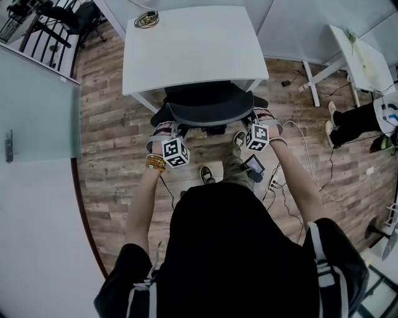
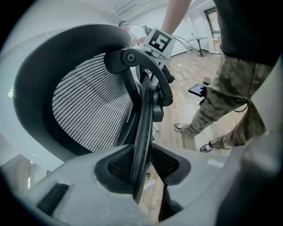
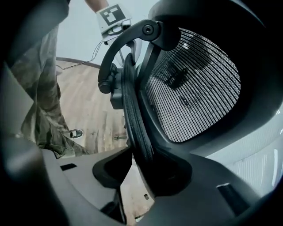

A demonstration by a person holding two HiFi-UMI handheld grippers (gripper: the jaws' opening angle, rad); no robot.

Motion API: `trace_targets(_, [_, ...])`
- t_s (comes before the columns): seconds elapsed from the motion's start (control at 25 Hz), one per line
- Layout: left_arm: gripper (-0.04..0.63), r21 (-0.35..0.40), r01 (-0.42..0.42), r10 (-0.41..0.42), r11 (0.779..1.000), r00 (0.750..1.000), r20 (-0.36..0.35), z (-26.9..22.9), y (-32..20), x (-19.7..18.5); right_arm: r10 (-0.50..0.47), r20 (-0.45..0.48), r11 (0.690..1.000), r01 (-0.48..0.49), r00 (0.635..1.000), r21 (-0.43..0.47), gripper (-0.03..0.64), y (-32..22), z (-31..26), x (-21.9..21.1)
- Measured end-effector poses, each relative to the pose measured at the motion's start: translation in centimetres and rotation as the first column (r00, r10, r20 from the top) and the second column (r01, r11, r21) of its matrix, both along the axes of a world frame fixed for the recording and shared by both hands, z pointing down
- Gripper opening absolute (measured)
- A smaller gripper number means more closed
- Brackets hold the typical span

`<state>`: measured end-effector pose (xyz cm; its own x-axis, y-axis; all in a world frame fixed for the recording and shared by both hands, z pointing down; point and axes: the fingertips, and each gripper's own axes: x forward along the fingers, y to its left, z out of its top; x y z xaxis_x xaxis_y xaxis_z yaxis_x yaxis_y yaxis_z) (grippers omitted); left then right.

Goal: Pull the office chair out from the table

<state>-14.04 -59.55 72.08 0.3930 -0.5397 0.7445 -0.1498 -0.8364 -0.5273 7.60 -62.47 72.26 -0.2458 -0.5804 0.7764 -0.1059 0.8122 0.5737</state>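
Observation:
A black mesh office chair's backrest point(image 1: 208, 107) stands tucked under the white table point(image 1: 193, 49). My left gripper point(image 1: 175, 149) is at the backrest's left end and my right gripper point(image 1: 256, 135) at its right end. In the left gripper view the backrest's black rim point(image 2: 143, 128) runs between the jaws of the left gripper point(image 2: 141, 154), with both pads against it. In the right gripper view the rim point(image 3: 135, 128) sits in the right gripper point(image 3: 139, 161), flat against the right pad and meeting the tip of the left pad. The seat and wheels are hidden.
A cable coil point(image 1: 147, 19) lies on the table's far edge. On the wooden floor to the right are cables and a power strip point(image 1: 273, 183). Another white table point(image 1: 364, 59) and a seated person's legs point(image 1: 354, 121) are at the right. A glass partition point(image 1: 37, 105) is at the left.

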Motion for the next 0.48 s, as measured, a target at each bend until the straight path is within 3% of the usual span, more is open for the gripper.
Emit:
trace_targets(0.24, [0.14, -0.008, 0.0, 0.0, 1.0, 1.0, 0.009, 0.1, 0.7, -1.2, 0.042, -0.007, 0.998, -0.042, 0.999, -0.037, 0.135, 1.2, 0.1, -1.2])
trace_targets(0.48, [0.144, -0.015, -0.002, 0.003, 1.0, 1.0, 0.031, 0.5, 1.7, -3.3, 0.071, -0.012, 0.997, -0.071, 0.997, -0.014, 0.135, 3.0, 0.3, -3.2])
